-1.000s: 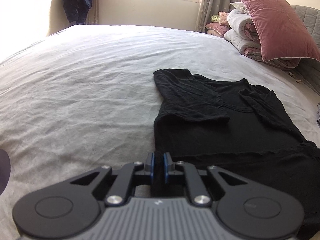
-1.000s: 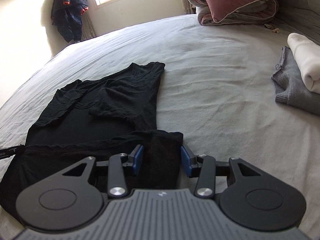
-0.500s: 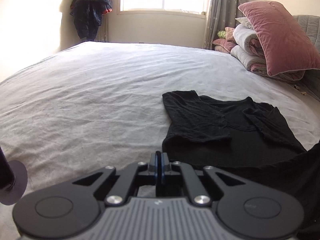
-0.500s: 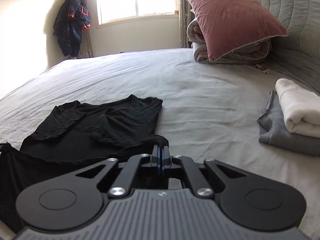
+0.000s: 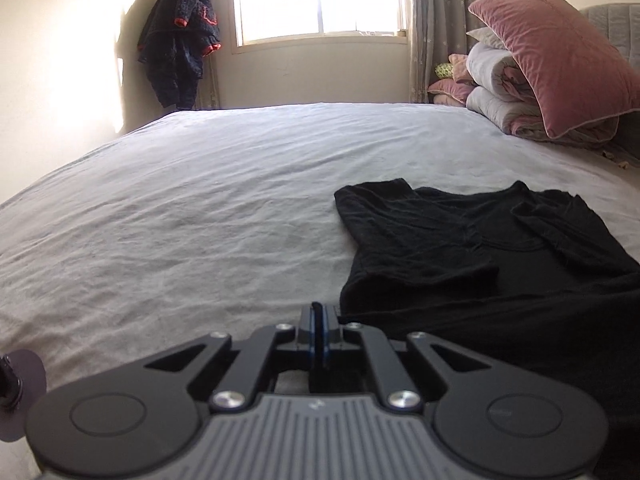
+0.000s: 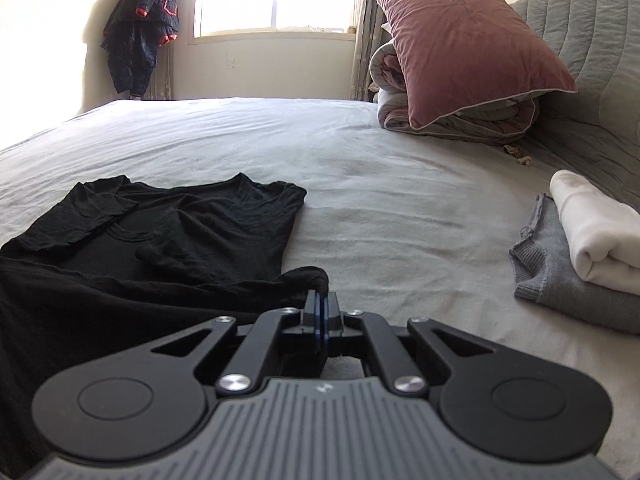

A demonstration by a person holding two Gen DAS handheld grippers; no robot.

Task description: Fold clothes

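Note:
A black T-shirt (image 5: 472, 248) lies on the grey bed sheet (image 5: 208, 208) with both sleeves folded inward over its chest. Its bottom hem is raised off the bed toward the cameras. My left gripper (image 5: 316, 312) is shut on the hem's left corner; a thin strip of black cloth shows between the blue pads. In the right wrist view the same T-shirt (image 6: 188, 228) fills the left side, and my right gripper (image 6: 320, 300) is shut on the hem's right corner, where the cloth bunches up.
Folded white and grey garments (image 6: 588, 248) are stacked at the right. A pink pillow (image 6: 464, 44) on rolled quilts sits by the grey headboard (image 6: 592, 64). A dark jacket (image 5: 180, 40) hangs beside the window. Bare sheet (image 6: 400, 200) lies between shirt and stack.
My right gripper closed on the hem's right corner. Both grippers then lifted the hem off the bed and tilted up, so window and wall came into view.

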